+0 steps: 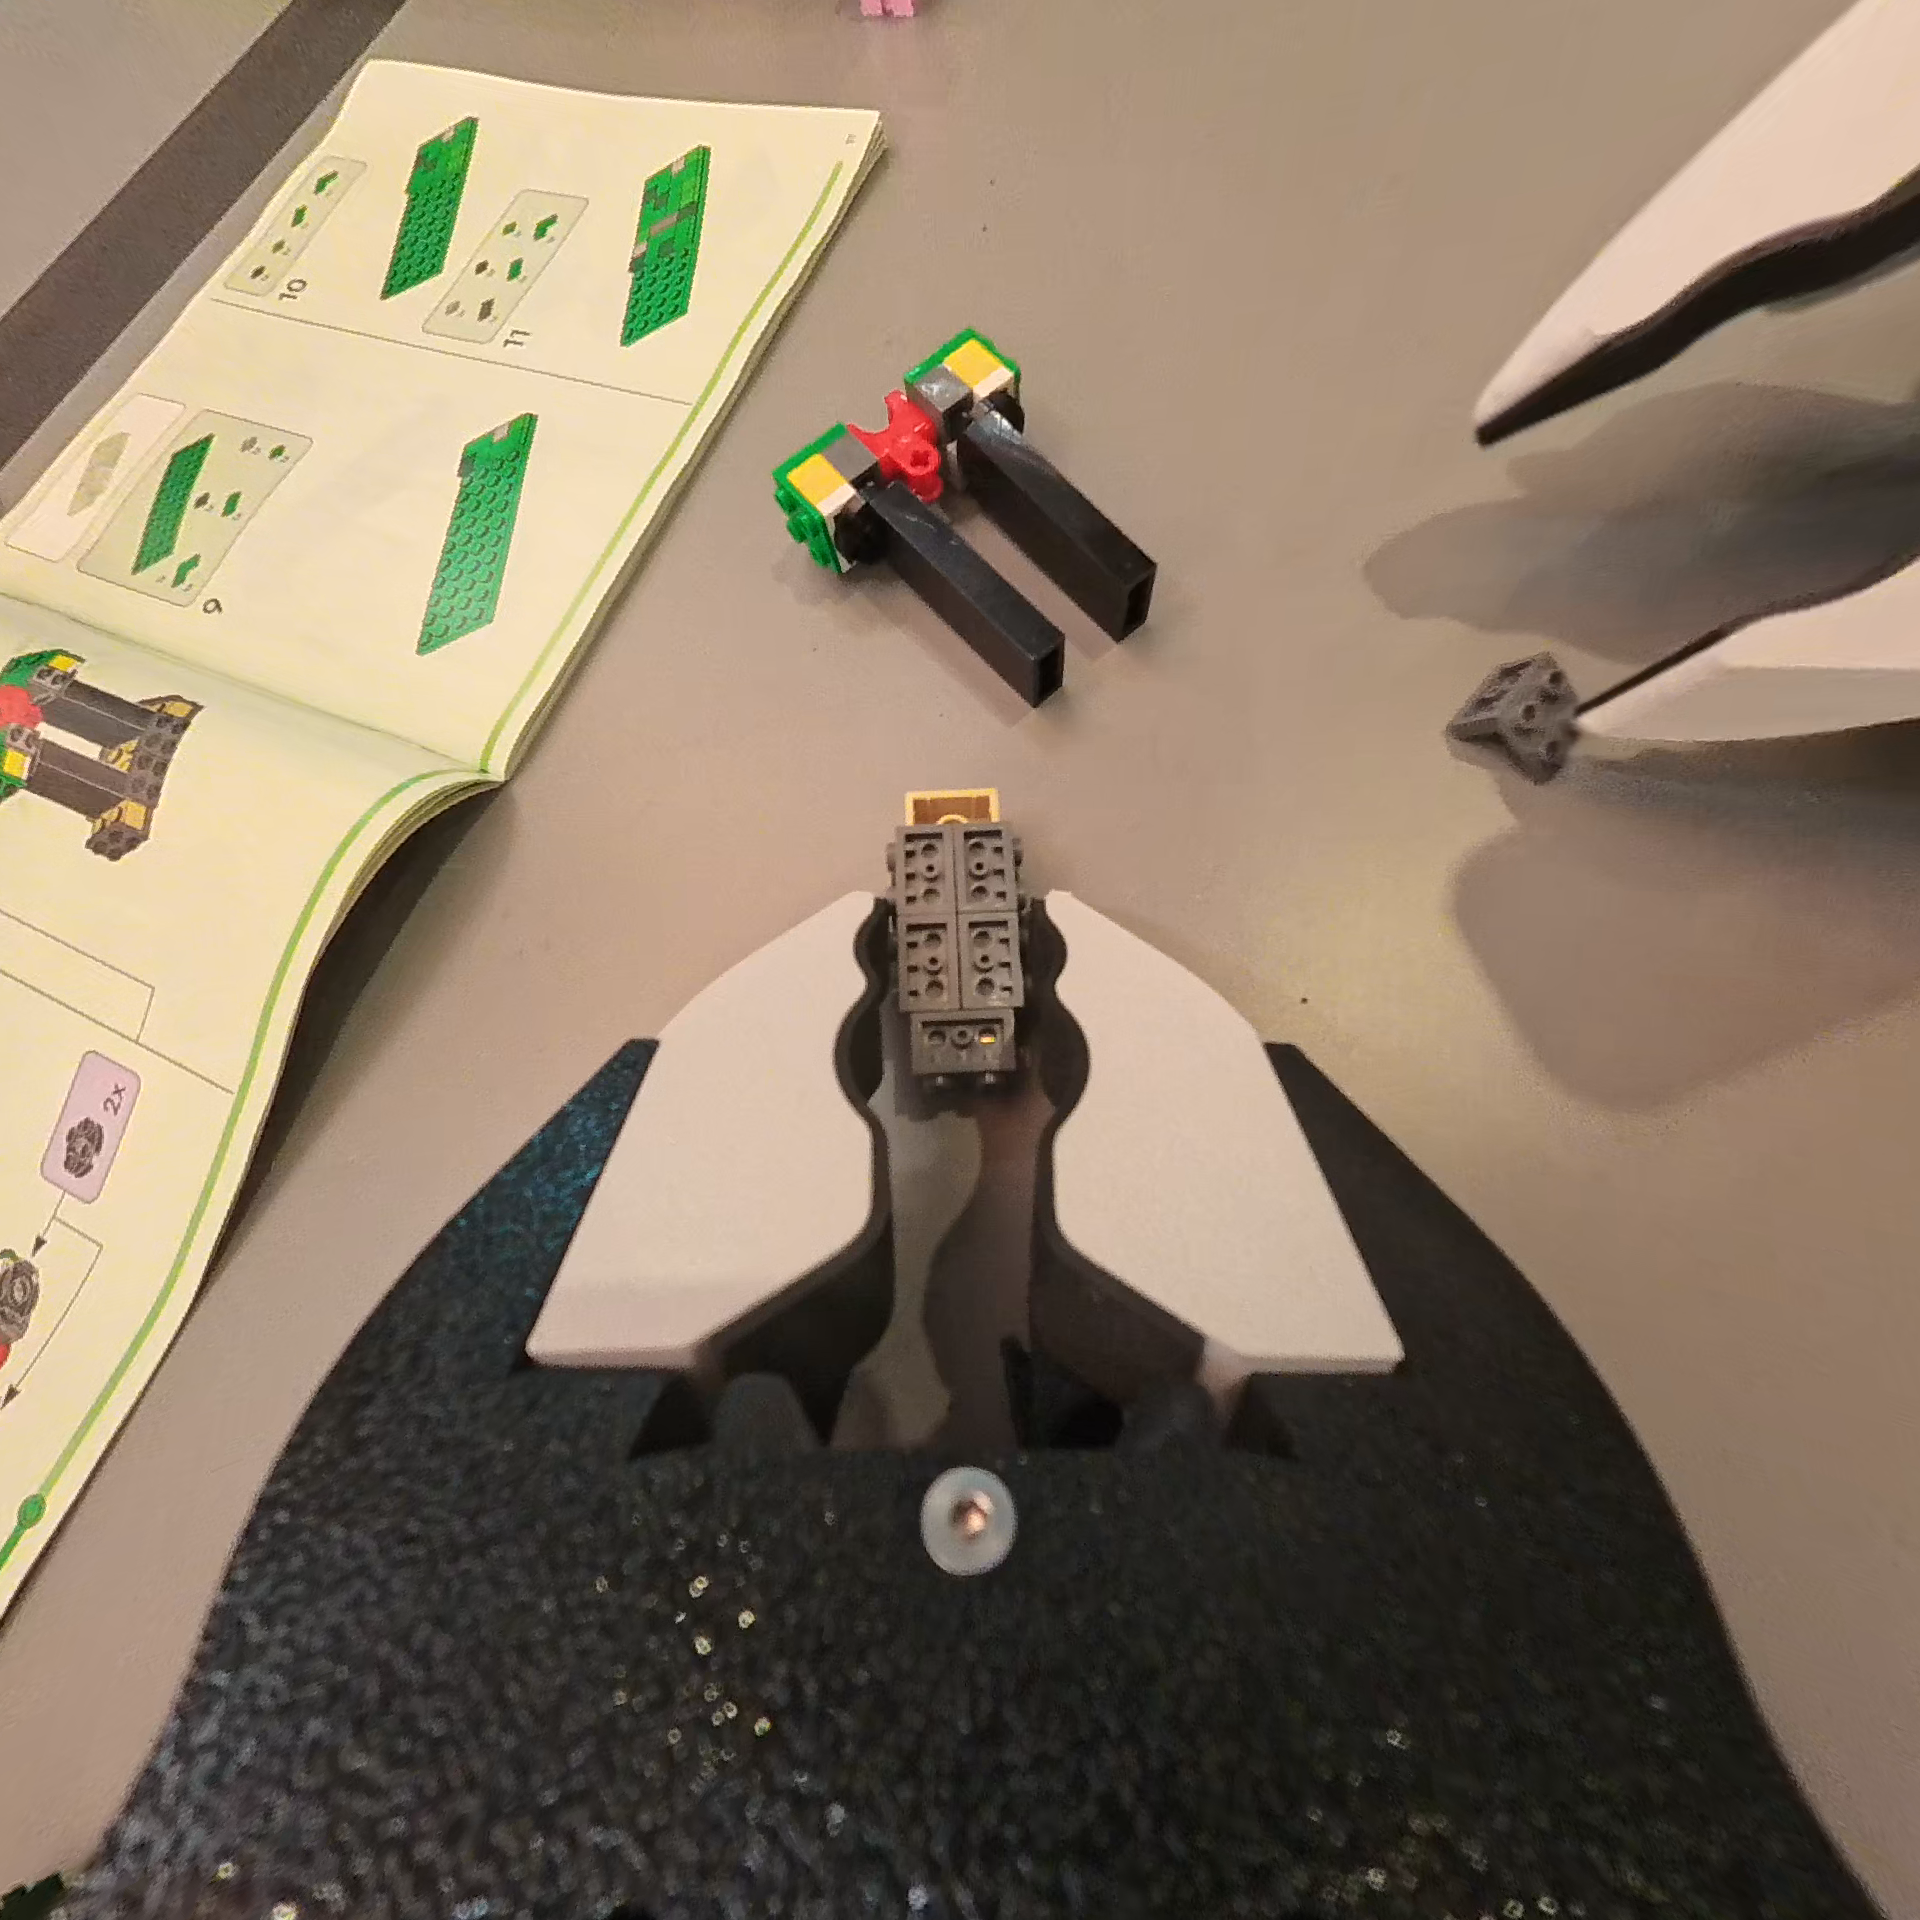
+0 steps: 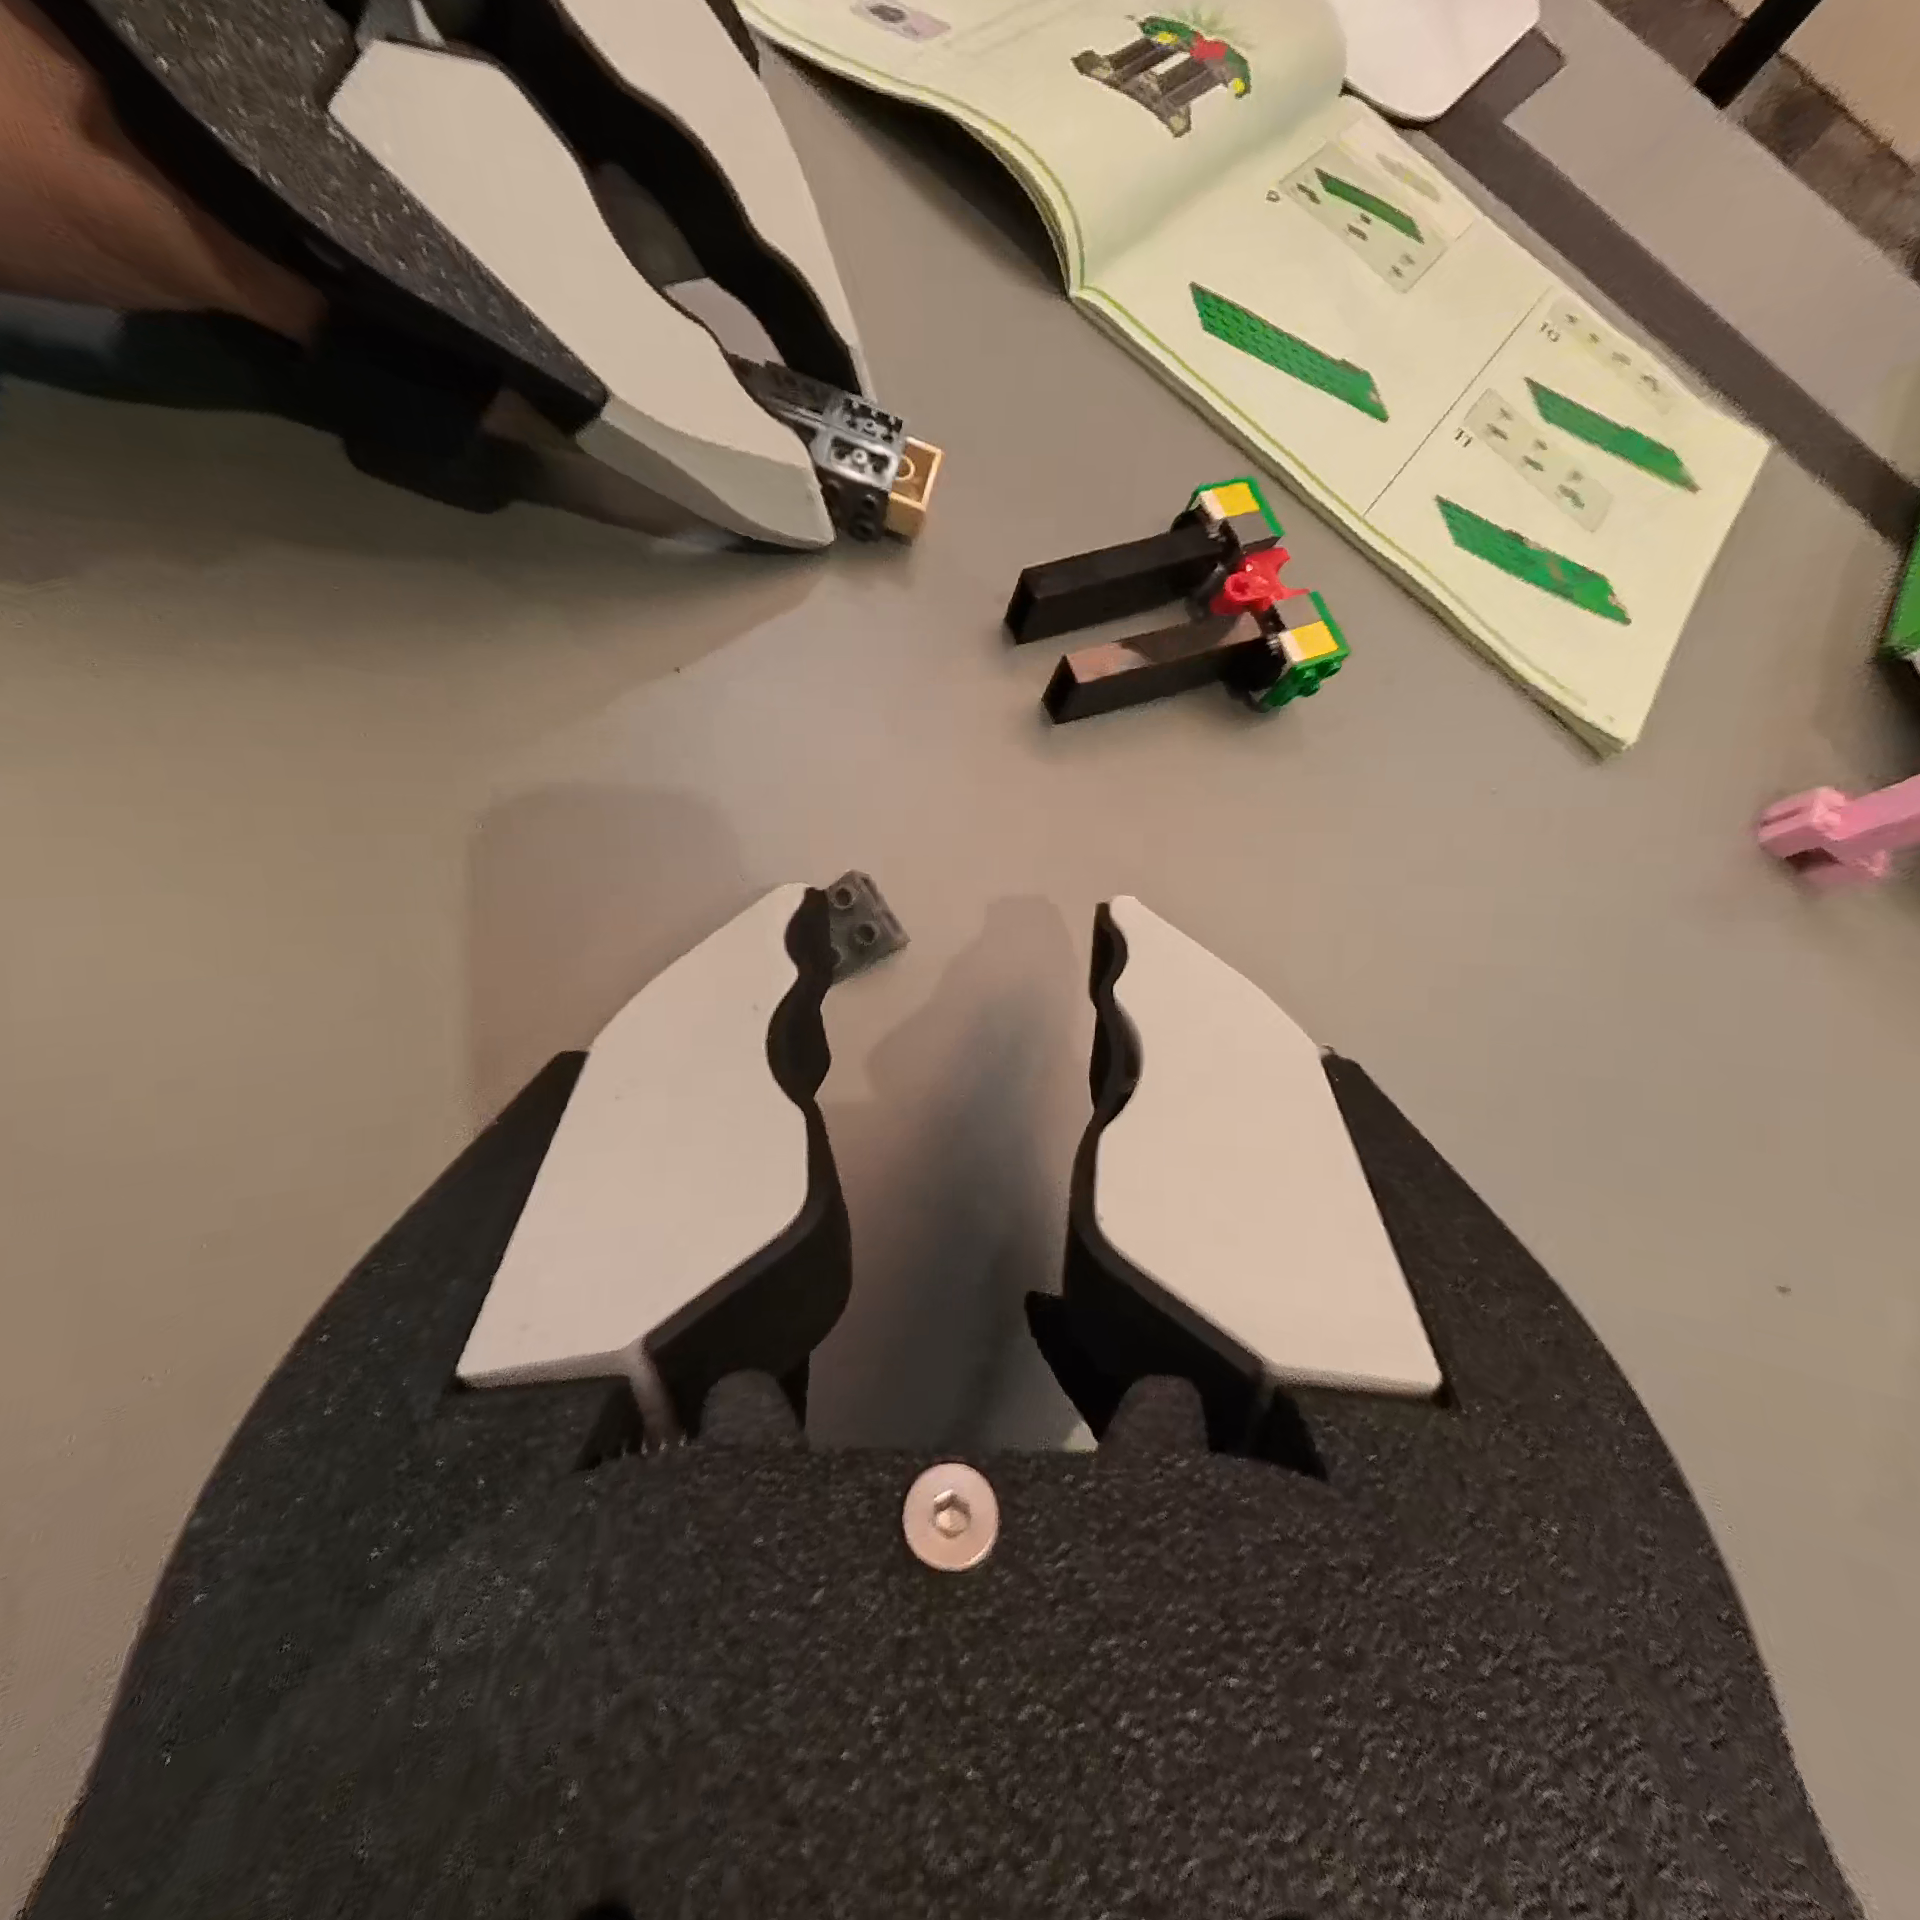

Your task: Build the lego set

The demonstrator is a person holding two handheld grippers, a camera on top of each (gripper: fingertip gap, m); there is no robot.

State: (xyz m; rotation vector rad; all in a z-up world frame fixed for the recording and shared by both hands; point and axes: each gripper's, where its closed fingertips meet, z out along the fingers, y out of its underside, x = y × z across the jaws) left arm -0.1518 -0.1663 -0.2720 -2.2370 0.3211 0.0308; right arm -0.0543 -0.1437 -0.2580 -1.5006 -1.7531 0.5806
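Note:
My left gripper [image 1: 958, 914] is shut on a dark grey brick assembly [image 1: 958, 935] with a tan brick [image 1: 948, 805] at its far end. It also shows in the right wrist view [image 2: 844, 468], low over the table. My right gripper [image 2: 956, 914] is open and holds nothing. A small dark grey plate [image 2: 862, 925] lies on the table against its left fingertip; the plate also shows in the left wrist view [image 1: 1517, 717]. A build of two black beams joined by a red connector, with green and yellow ends [image 1: 956, 520], lies on the table between the grippers.
An open instruction booklet [image 1: 364, 520] lies on the grey table at the left; in the right wrist view it [image 2: 1351, 312] is at the far right. A pink piece [image 2: 1839, 826] and a green object [image 2: 1907, 603] sit at the right edge. The grippers' ends are close to 11 cm from one another. It is some 20 cm from my right tips to the pink piece [image 2: 1839, 826].

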